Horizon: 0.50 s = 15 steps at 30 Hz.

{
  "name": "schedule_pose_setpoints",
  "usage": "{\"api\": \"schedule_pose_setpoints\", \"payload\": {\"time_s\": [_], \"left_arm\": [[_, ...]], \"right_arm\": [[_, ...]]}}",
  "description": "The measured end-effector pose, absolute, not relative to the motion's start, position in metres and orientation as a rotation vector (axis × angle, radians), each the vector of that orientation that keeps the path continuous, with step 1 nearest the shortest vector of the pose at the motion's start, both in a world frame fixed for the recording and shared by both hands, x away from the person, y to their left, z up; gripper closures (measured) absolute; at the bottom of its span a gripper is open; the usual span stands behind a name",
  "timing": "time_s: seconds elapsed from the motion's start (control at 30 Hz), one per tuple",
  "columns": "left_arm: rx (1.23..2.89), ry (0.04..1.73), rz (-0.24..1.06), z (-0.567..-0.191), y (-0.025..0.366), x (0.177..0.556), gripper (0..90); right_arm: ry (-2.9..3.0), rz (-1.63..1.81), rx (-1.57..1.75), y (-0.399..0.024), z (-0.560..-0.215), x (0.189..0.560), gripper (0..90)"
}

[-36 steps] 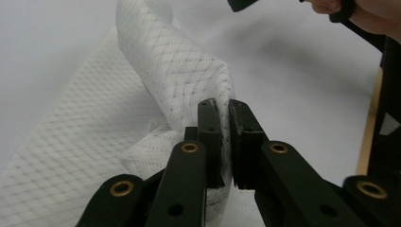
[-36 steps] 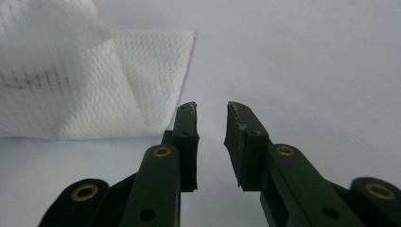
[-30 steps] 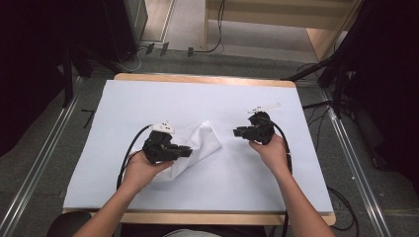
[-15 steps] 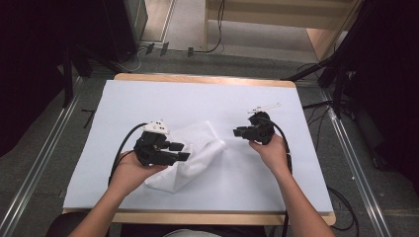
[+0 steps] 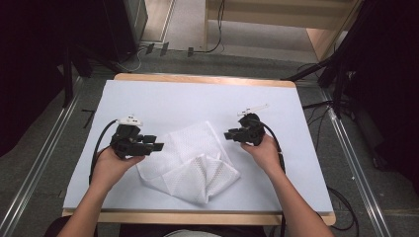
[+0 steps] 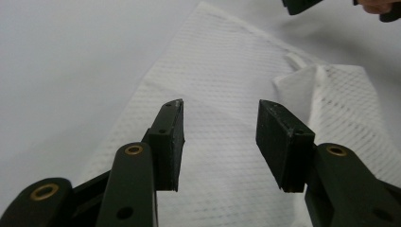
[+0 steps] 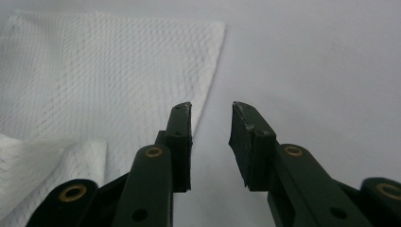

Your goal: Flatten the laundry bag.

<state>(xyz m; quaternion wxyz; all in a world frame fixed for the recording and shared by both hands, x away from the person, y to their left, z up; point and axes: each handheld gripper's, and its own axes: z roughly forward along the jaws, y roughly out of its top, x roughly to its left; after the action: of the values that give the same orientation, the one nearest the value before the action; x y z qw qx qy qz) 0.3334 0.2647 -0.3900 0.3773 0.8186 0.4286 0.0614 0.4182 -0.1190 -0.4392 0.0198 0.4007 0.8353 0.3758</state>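
Note:
A white mesh cloth [image 5: 190, 157] lies partly folded on the table's middle, its near part doubled over. My left gripper [image 5: 157, 146] hovers at the cloth's left edge, pointing right. Its jaws have just been opening and stand open, with nothing between them. In the left gripper view the cloth [image 6: 227, 75] spreads out under the open left gripper [image 6: 220, 130]. My right gripper [image 5: 230, 134] sits just off the cloth's right edge, pointing left; its jaws have just been opening too. In the right gripper view, the right gripper [image 7: 212, 130] is open over the cloth's edge [image 7: 210, 61], gripping nothing.
The table top [image 5: 163, 98] has a pale cover and a wooden rim [image 5: 197, 78] at the far side. Black cables [image 5: 99, 143] trail from both grippers. Metal rails [image 5: 44, 158] run along the floor on both sides, and dark equipment [image 5: 99, 24] stands at the back left.
My left gripper has opened, let go of the cloth and drawn back to the left. The cloth has settled flatter on the table. The right hand has stayed in place, its jaws a little wider.

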Motion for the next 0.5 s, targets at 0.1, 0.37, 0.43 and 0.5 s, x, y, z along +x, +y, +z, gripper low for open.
{"api": "schedule_pose_setpoints", "payload": {"time_s": [0.1, 0.37, 0.43, 0.5], "left_arm": [[2.088, 1.157, 0.184, -0.399, 0.28, 0.335, 51.7], [2.065, 1.291, 0.212, -0.422, 0.312, 0.335, 49.4], [2.051, 1.32, 0.216, -0.428, 0.32, 0.335, 49.0], [2.037, 1.356, 0.222, -0.433, 0.326, 0.336, 48.6]], "right_arm": [[2.613, 1.163, 1.212, -0.11, -0.442, 0.42, 68.8], [2.65, 1.149, 1.148, -0.091, -0.451, 0.428, 62.5], [2.662, 1.136, 1.142, -0.088, -0.455, 0.43, 61.4], [2.679, 1.115, 1.143, -0.084, -0.459, 0.431, 60.7]]}}
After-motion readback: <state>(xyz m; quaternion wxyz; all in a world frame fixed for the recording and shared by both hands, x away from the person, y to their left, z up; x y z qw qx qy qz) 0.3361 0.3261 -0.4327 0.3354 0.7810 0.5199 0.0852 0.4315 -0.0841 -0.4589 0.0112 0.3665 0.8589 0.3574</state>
